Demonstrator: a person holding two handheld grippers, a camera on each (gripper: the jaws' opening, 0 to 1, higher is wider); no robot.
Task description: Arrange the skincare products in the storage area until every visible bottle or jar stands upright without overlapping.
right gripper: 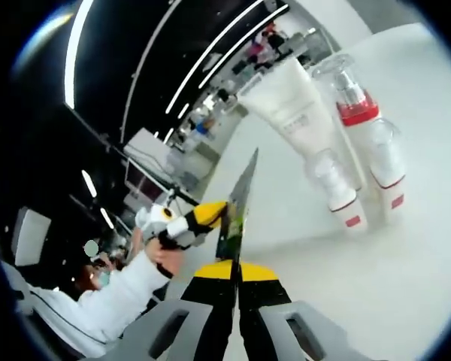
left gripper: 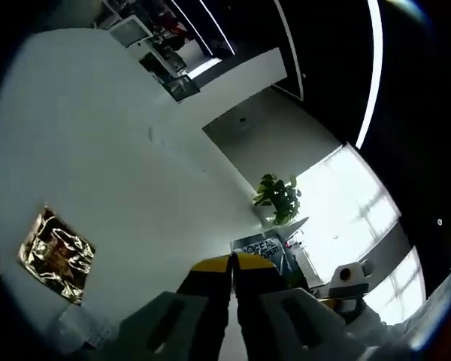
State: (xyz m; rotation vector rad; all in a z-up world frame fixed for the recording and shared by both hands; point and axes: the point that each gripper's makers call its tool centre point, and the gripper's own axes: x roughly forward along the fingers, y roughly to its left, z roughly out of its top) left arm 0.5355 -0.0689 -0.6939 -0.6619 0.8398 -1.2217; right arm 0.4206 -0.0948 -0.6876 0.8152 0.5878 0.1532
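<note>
White table: tube and two bottles upright (caps down); both tools closed, right pinching flat sachet.

office/lab | ceiling light strips | potted plant | equipment shelves

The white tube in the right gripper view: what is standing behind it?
Behind the white tube, a clear pump bottle with a red collar rises on the white table. Its lower body is partly covered by two small white bottles in front.

yellow-tipped black fingers, grey housings, seemingly white sleeve
</note>
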